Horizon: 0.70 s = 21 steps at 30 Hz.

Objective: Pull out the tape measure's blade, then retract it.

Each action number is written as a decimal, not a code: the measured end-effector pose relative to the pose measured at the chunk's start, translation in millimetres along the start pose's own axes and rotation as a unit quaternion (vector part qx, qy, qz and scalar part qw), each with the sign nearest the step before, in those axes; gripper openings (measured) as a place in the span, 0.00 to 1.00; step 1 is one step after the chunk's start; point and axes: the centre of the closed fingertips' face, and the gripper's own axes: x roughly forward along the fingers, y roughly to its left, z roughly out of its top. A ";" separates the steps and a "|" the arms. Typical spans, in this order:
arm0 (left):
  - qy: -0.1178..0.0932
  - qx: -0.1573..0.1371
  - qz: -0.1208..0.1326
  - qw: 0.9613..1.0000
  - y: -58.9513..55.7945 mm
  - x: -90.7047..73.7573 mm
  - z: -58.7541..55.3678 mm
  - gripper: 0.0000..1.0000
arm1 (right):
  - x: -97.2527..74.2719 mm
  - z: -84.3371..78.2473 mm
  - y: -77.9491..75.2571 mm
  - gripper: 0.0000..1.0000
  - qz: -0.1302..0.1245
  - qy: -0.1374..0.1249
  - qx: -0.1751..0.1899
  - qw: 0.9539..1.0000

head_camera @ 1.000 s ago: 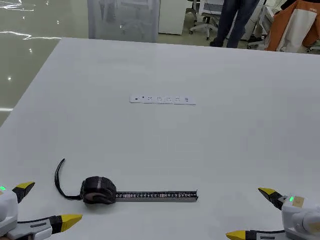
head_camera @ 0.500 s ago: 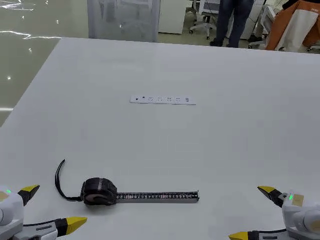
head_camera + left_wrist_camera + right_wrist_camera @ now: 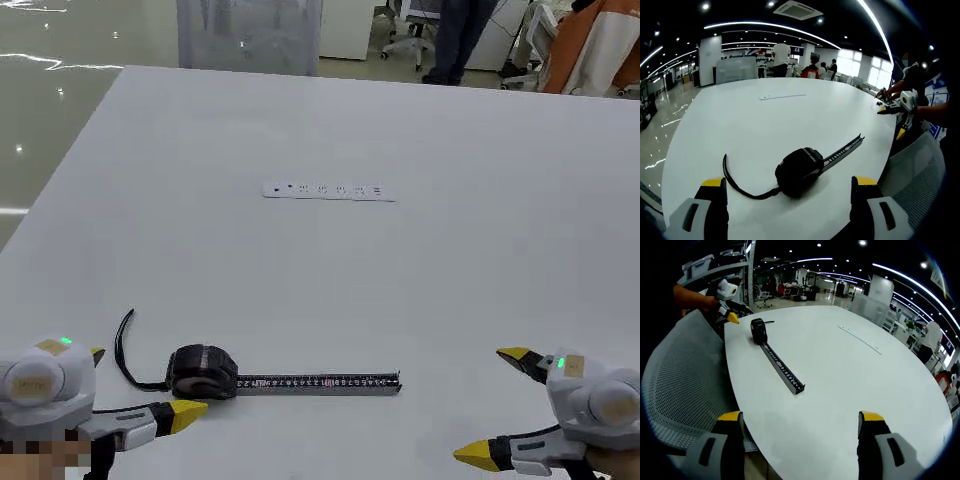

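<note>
While the left gripper point(image 3: 145, 380) and right gripper point(image 3: 490, 405) gape wide, the right gripper view adds a mesh chair point(image 3: 680, 385).

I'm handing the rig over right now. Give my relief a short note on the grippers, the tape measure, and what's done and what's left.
Left gripper: open, empty, jaws lined up on the tape measure case but not touching it.
Right gripper: open, empty, off to the right of the blade's tip and apart from it.
The case lies near the front edge of the table, with the blade out flat to the right and the strap curling left.
Done: blade pulled out.
Left: retract it, probably gripping the case first.
</note>
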 end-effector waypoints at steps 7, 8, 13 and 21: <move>-0.009 -0.035 -0.015 0.999 -20.2 6.2 16.5 1.00 | 11.6 15.0 -1.3 0.92 0.025 0.007 -0.028 0.999; -0.007 -0.033 -0.011 0.999 -21.6 8.6 16.0 1.00 | 13.1 16.1 -1.8 0.91 0.027 0.008 -0.030 0.999; 0.014 -0.043 0.015 0.999 -19.9 25.7 5.9 1.00 | 23.5 24.0 -3.9 0.87 0.042 0.010 -0.042 0.998; 0.007 -0.055 0.048 0.997 -20.6 37.5 4.4 1.00 | 39.4 32.4 -0.7 0.84 0.066 0.022 -0.069 0.995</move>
